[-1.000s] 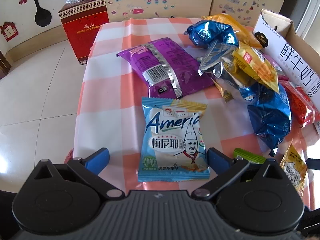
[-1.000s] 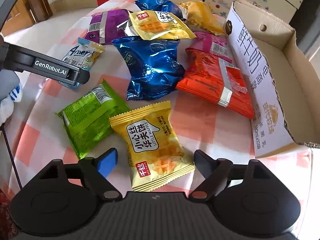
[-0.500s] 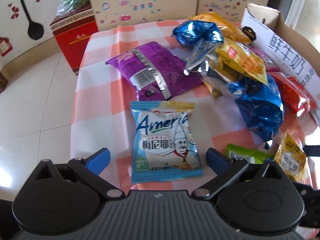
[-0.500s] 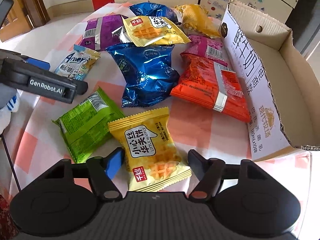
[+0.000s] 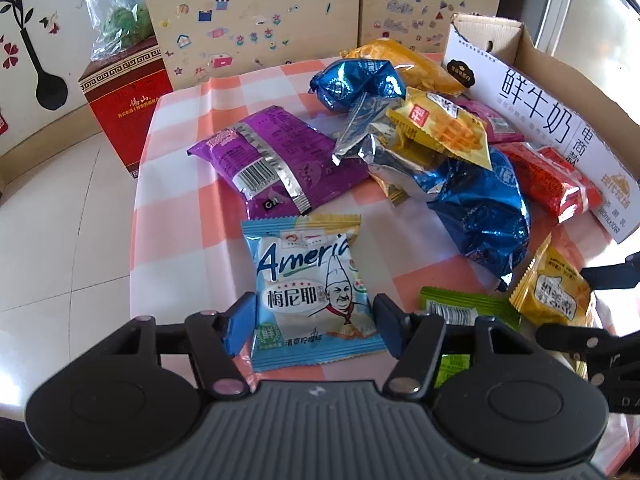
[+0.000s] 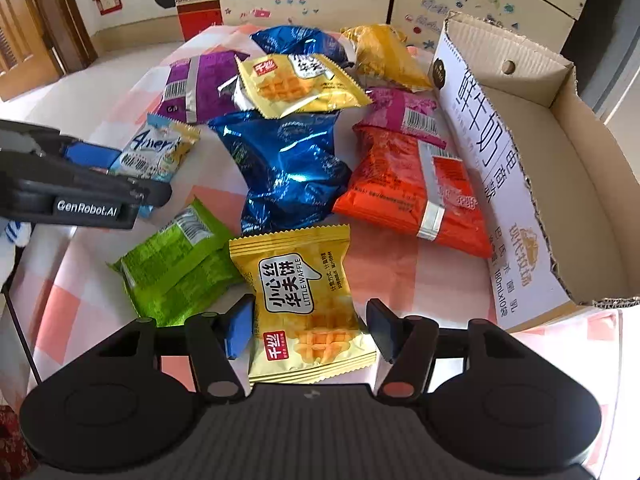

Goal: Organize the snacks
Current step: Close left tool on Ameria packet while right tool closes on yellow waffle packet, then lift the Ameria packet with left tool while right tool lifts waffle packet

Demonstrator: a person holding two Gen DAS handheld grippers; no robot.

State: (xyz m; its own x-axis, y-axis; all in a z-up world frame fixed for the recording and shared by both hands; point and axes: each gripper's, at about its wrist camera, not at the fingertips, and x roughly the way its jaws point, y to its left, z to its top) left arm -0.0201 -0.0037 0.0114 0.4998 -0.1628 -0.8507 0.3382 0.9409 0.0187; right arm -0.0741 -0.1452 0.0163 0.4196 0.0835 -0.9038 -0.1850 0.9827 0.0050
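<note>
Left wrist view: left hand-held gripper (image 5: pixel 314 322) straddles the light-blue snack packet (image 5: pixel 310 300), jaws closing, blue pads right at the packet's two side edges; firm pinch cannot be confirmed, and the packet lies flat on the checked surface (image 5: pixel 180 216). Purple packet (image 5: pixel 276 168) sits just beyond it, then the pile: blue foil bag (image 5: pixel 480 208), yellow waffle packet on top (image 5: pixel 444 132), red packet (image 5: pixel 552 180) beside the cardboard box (image 5: pixel 560 120). Right wrist view: right hand-held gripper (image 6: pixel 310 330) is around the near yellow waffle packet (image 6: pixel 304 304), jaws closing too; left pad meets the packet edge, right pad looks just off it, so no clear squeeze. That packet lies flat near the front edge of the surface, overlapping the green packet (image 6: pixel 176 264) on its left. The blue foil bag is just behind, the red packet to the right against the box wall. The box stands open-topped on the right side of the surface, inside bare as far as visible. The left hand-held gripper shows at the left edge of this view, over the light-blue packet
</note>
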